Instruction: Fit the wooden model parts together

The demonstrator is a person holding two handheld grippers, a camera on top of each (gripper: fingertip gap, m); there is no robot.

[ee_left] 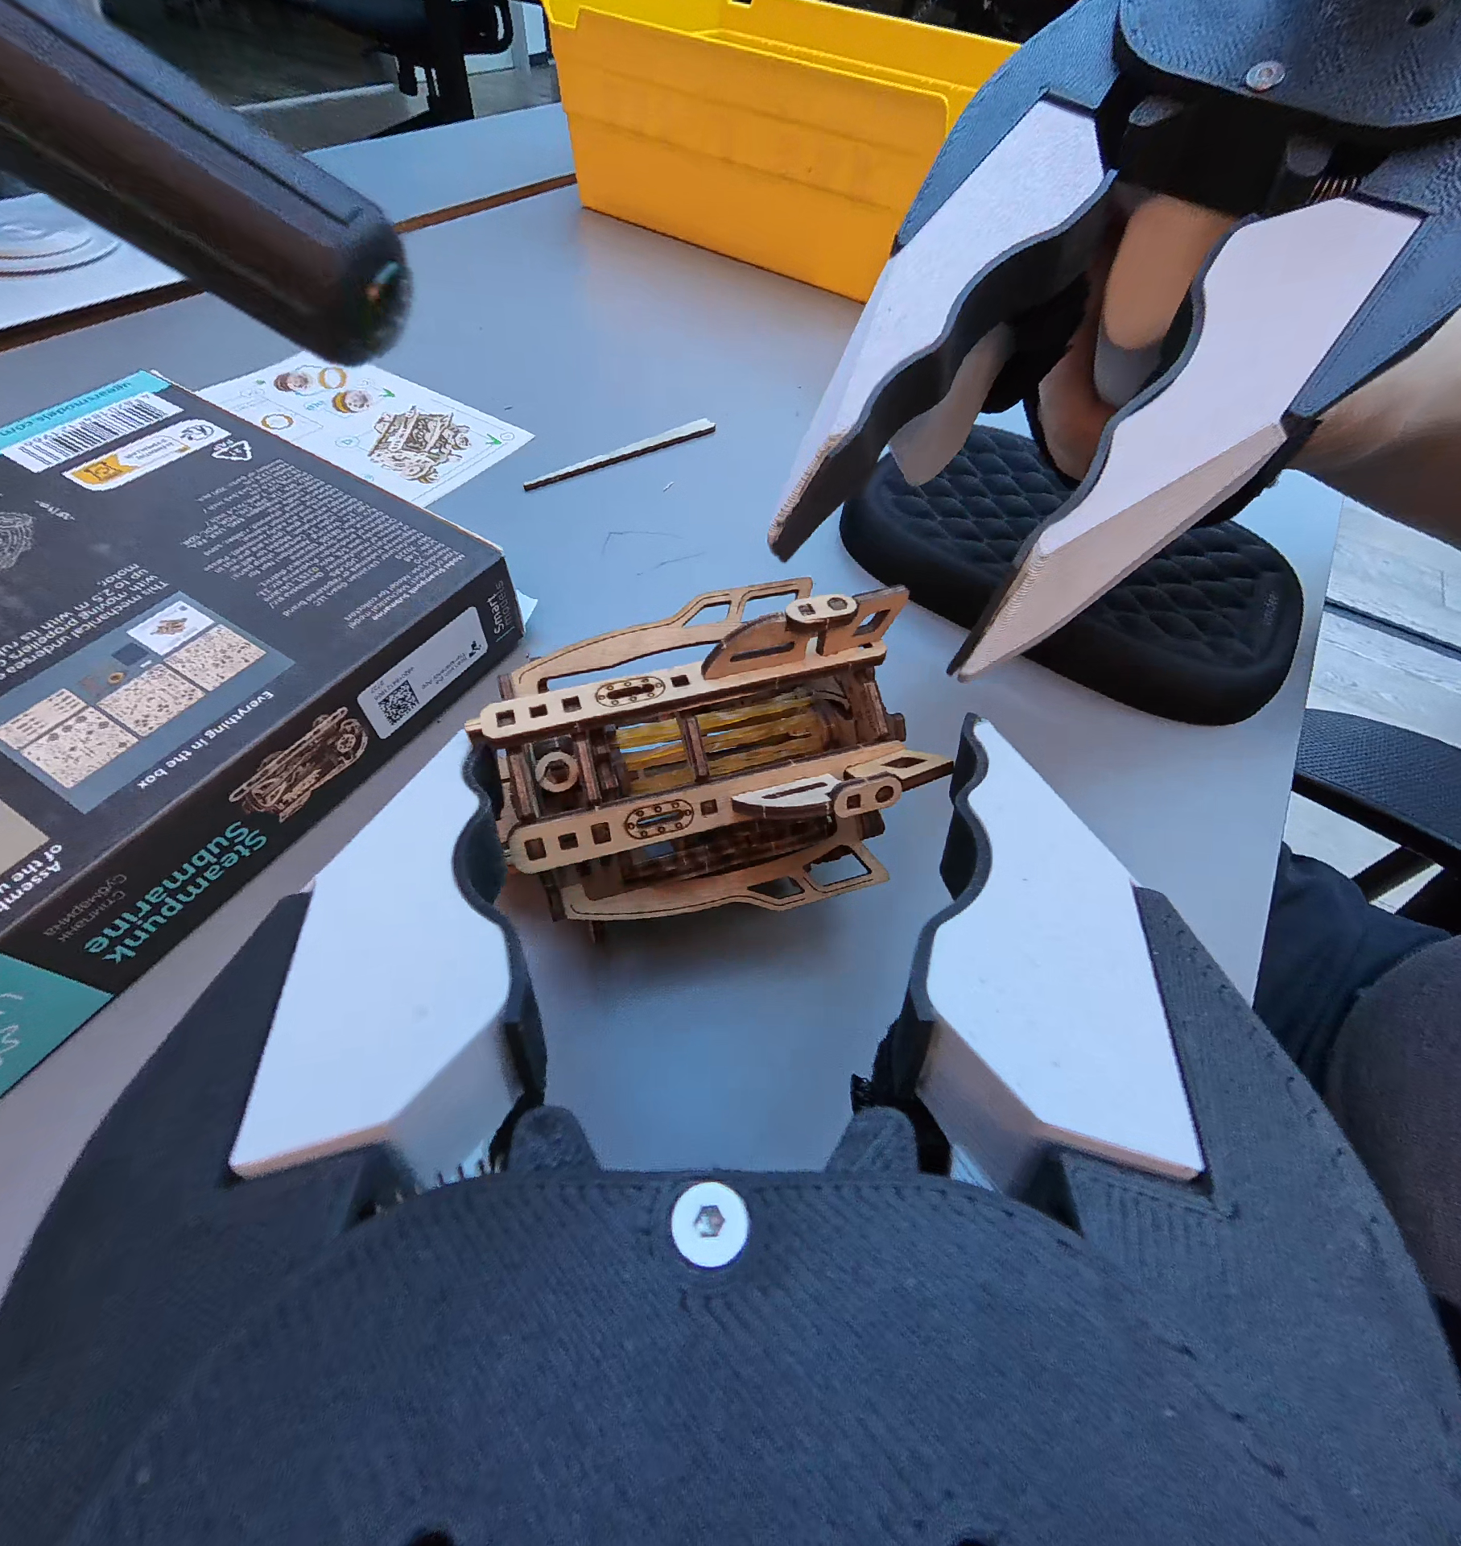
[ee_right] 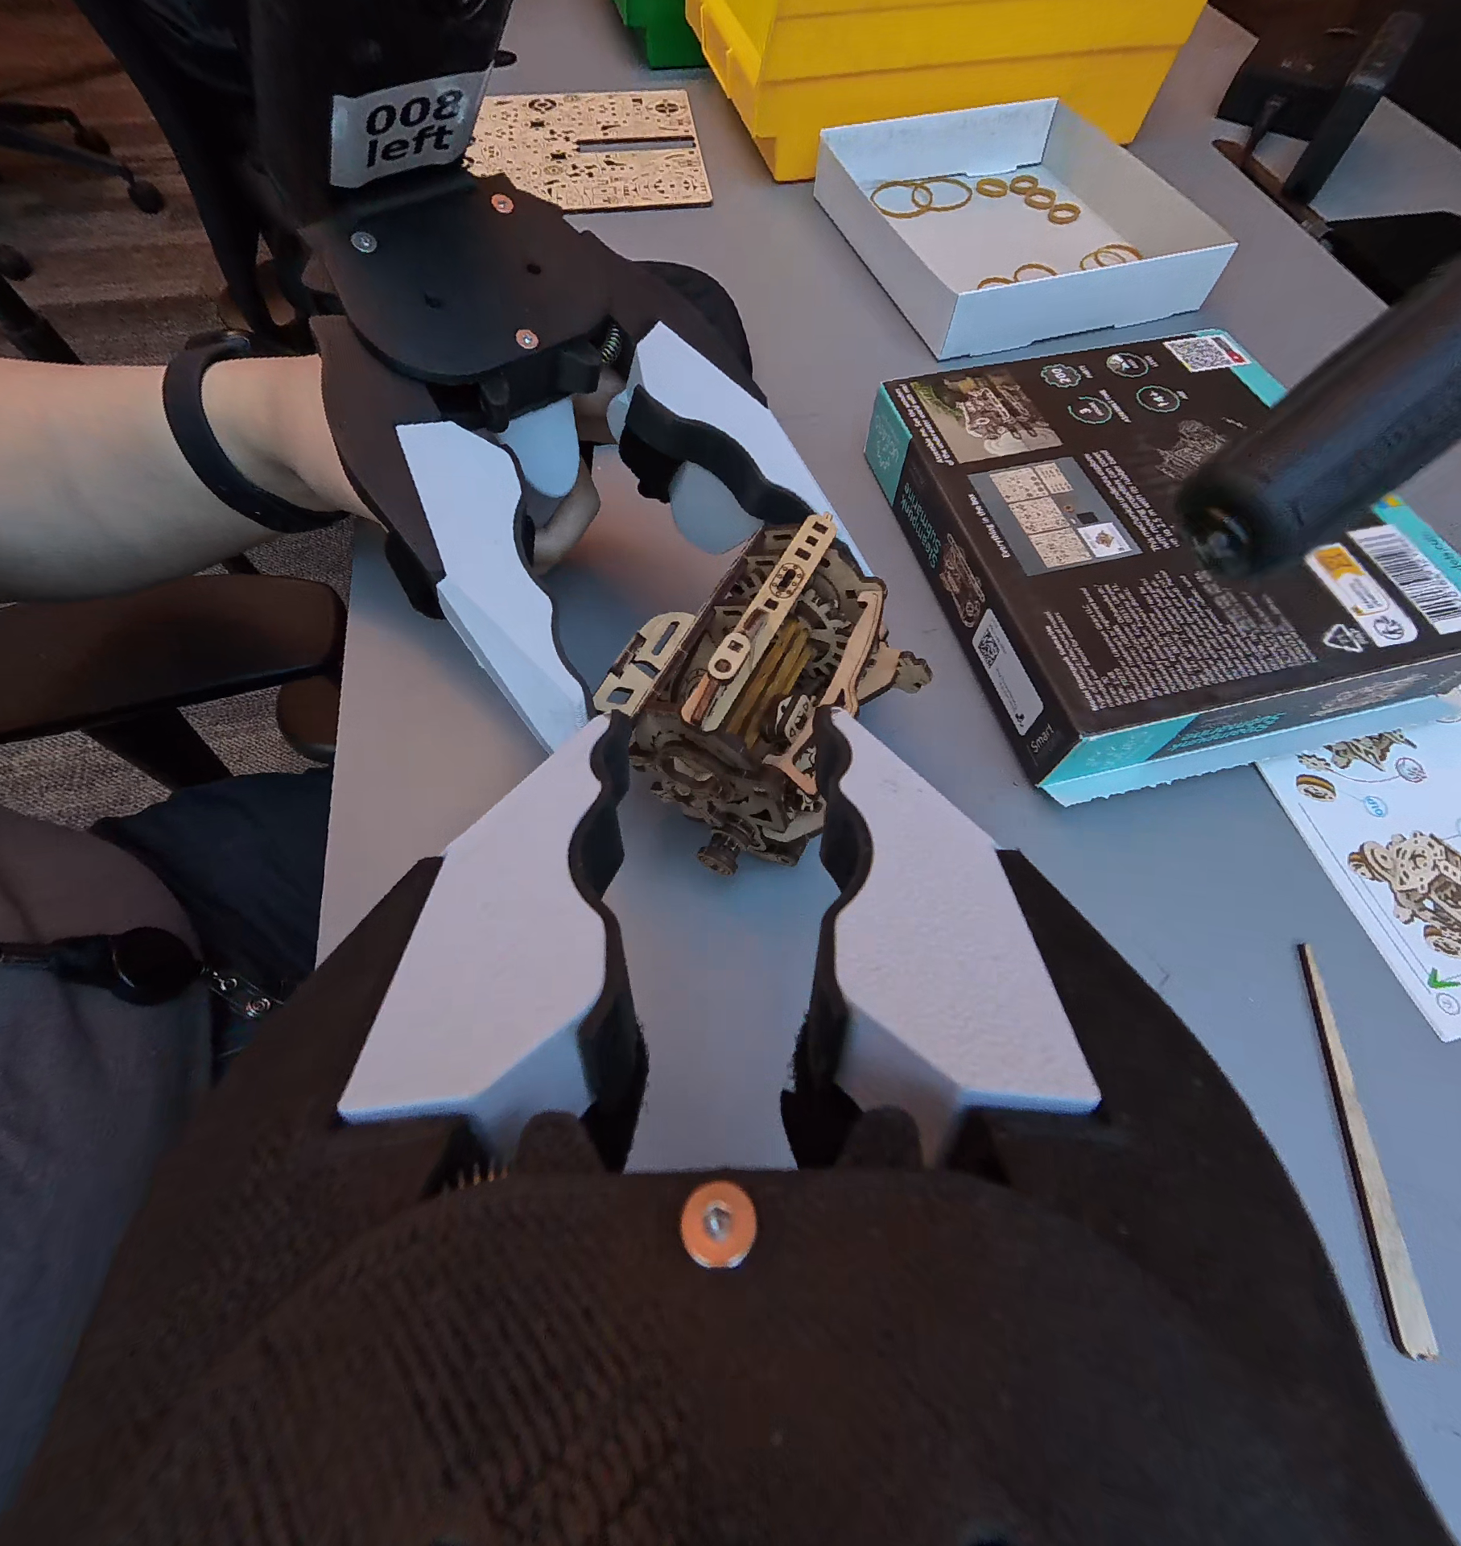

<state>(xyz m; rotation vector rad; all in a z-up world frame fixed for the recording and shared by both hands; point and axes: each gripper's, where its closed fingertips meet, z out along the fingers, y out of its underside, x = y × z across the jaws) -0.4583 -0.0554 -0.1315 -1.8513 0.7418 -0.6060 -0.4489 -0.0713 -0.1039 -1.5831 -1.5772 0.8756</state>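
Left gripper (ee_left: 714, 744): jaws spread wide, one finger on each side of the wooden model (ee_left: 693, 753), not clamping.
Model: rests on the grey table (ee_left: 626, 335), long axis across the left jaws.
Right gripper (ee_left: 869, 615): open and empty, above the model's far right end; the left is nearer.

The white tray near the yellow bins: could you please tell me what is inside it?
The white tray holds several loose yellowish rubber bands of different sizes, scattered along its far and right sides. Its near wall hides a strip of the floor, so anything lying there cannot be seen.
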